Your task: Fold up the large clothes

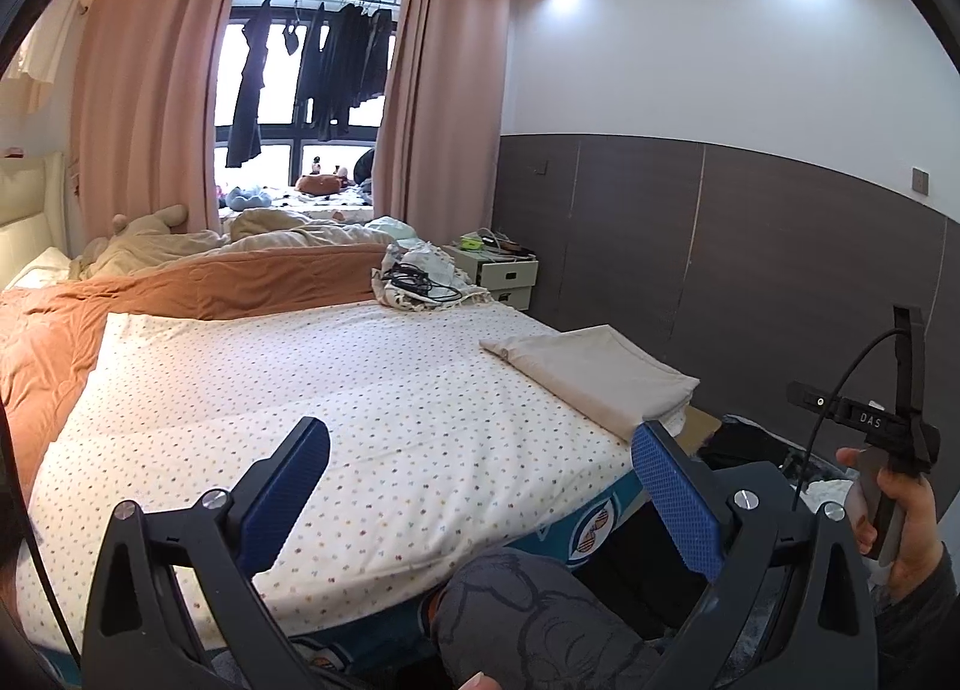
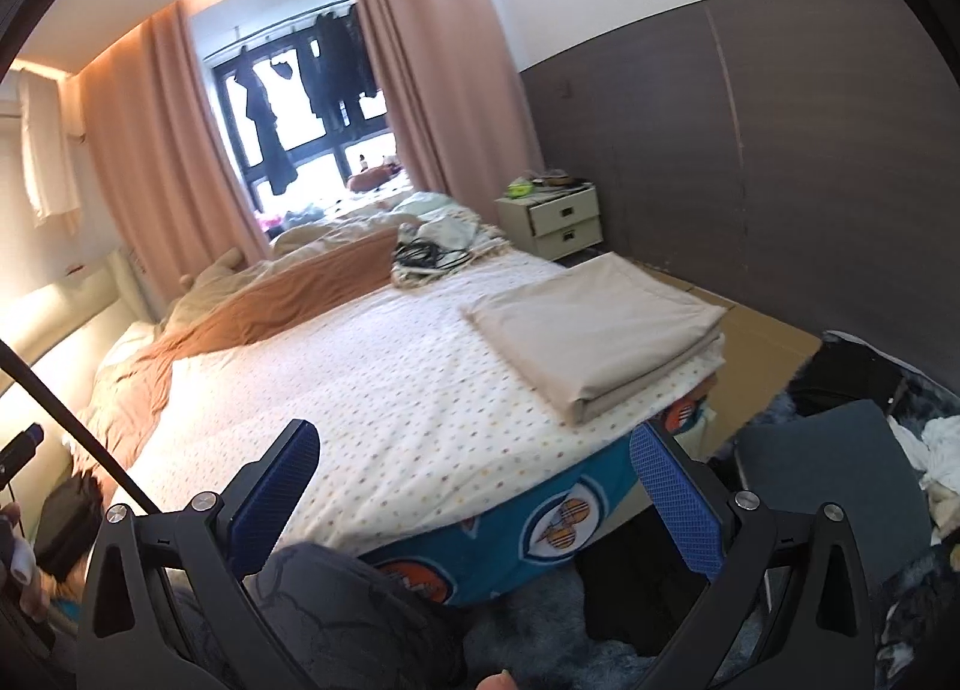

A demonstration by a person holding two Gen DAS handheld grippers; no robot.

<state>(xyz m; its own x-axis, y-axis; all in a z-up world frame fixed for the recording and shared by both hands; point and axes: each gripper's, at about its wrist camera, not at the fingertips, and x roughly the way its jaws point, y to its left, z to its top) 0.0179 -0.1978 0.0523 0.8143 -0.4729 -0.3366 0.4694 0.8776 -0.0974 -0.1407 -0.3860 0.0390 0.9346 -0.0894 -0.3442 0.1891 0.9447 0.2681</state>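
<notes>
The bed (image 1: 360,390) fills both views, covered with a dotted white sheet (image 2: 390,390); an orange blanket (image 1: 180,294) lies pushed back toward the headboard, and a small heap of cloth with black cables (image 1: 420,279) sits at the far side. A nightstand (image 2: 561,222) with two closed drawers stands by the dark wall panel, its top cluttered with small items too small to tell apart. On the floor at the right lie loose clothes (image 2: 942,450), light and dark.

The folded beige cloth (image 2: 600,330) lies flat on the near right corner of the bed, a neat rectangle in several layers. It is beyond and right of the left gripper (image 1: 480,486), and just ahead of the right gripper (image 2: 474,486), above its right finger. Both pairs of fingers are spread wide and hold nothing. A hand (image 1: 900,528) grips the right tool's handle.
</notes>
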